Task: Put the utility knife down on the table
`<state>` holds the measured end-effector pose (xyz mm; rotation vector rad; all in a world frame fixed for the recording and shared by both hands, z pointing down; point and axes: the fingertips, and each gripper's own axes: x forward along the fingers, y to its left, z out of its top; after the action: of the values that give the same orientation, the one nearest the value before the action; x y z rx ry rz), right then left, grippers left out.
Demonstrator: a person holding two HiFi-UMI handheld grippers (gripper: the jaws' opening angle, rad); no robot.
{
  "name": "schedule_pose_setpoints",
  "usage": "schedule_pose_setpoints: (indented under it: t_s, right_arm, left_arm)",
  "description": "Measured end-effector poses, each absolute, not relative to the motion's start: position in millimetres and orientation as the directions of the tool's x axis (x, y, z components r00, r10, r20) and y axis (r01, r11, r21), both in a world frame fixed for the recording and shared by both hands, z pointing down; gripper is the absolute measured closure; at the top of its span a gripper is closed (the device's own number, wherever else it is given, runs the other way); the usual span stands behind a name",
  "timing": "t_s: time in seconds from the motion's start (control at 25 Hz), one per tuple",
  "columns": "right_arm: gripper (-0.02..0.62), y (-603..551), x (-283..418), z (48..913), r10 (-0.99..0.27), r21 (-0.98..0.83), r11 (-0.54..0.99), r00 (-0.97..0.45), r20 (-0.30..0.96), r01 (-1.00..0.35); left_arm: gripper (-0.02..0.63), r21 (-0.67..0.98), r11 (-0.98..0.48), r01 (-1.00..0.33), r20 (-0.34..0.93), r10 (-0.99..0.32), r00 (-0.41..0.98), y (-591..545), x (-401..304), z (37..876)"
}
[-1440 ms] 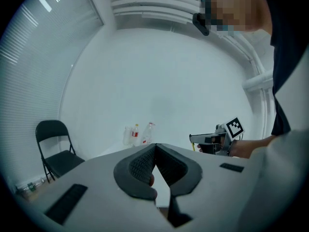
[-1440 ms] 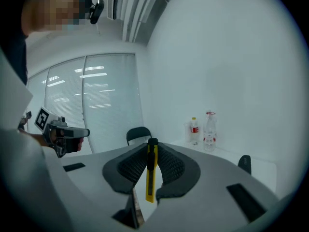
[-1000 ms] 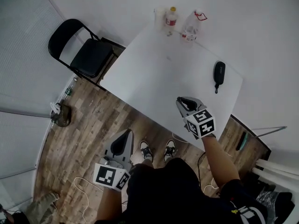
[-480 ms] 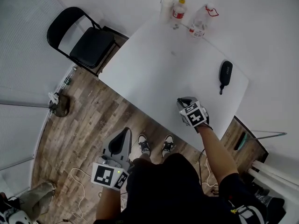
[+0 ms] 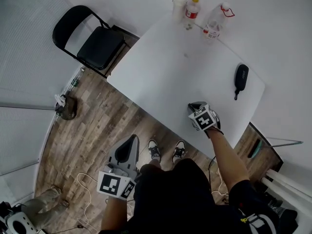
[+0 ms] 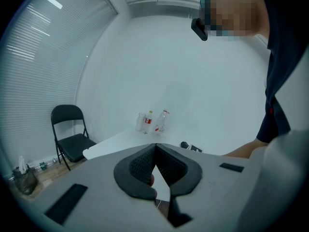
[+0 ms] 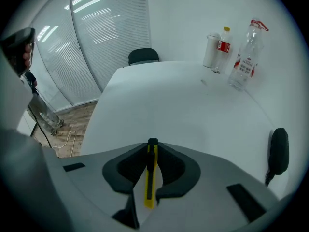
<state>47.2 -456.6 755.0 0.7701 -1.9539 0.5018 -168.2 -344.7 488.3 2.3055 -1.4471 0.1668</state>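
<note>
Right gripper (image 7: 152, 148) clamps the utility knife (image 7: 150, 180), a slim yellow bar with a black strip down its face and a black cap at its front end. It hangs low over the white table (image 5: 165, 72), close to the near edge and toward the near right corner. Bare tabletop lies open ahead and to the left. A black pouch (image 7: 279, 151) lies by the right edge, and bottles (image 7: 241, 52) stand at the far corner, well apart. The knife's long axis runs along the jaws, cap end pointing forward and down at the tabletop. Left gripper (image 6: 155, 148) hangs off the table over the wooden floor (image 5: 87, 140), jaw tips together on nothing.
</note>
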Motion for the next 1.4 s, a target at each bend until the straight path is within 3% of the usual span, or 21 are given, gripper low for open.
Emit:
schedule_pose_setpoints:
  t_s: [0.2, 0.32, 0.48, 0.64, 0.8, 1.4]
  right_arm:
    - [0.518, -455.1, 46.9, 757.5, -0.306, -0.035, 0.724, -0.366, 0.879, -0.689]
    - [0.461, -454.7, 47.0, 752.5, -0.316, -0.040, 0.723, -0.382, 0.868, -0.689]
    - [0.460, -456.6, 48.9, 711.2, -0.423, -0.001, 0.695, -0.410, 0.808, -0.719]
    - [0.540, -452.8, 51.8, 628.6, -0.606, 0.012, 0.629, -0.481, 0.634, -0.777]
    - [0.561, -435.2, 61.2, 554.1, -0.727, -0.011, 0.573, -0.514, 0.455, -0.820]
    - [0.574, -338.1, 119.8, 337.3, -0.861, 0.007, 0.508, -0.508, 0.025, -0.861]
  left_arm:
    - [0.588, 0.257, -0.394, -0.882, 0.308, -0.832, 0.462, -339.2, -168.2, 482.8]
    - [0.588, 0.257, -0.400, -0.880, 0.303, -0.831, 0.467, -336.8, -167.4, 478.6]
    - [0.588, 0.245, -0.419, -0.874, 0.289, -0.829, 0.479, -330.6, -165.9, 468.8]
    - [0.588, 0.253, -0.458, -0.852, 0.244, -0.822, 0.515, -328.7, -154.9, 447.7]
    - [0.588, 0.226, -0.519, -0.825, 0.181, -0.809, 0.559, -331.4, -130.8, 418.1]
    - [0.587, 0.072, -0.660, -0.748, 0.027, -0.748, 0.663, -320.1, -67.2, 328.4]
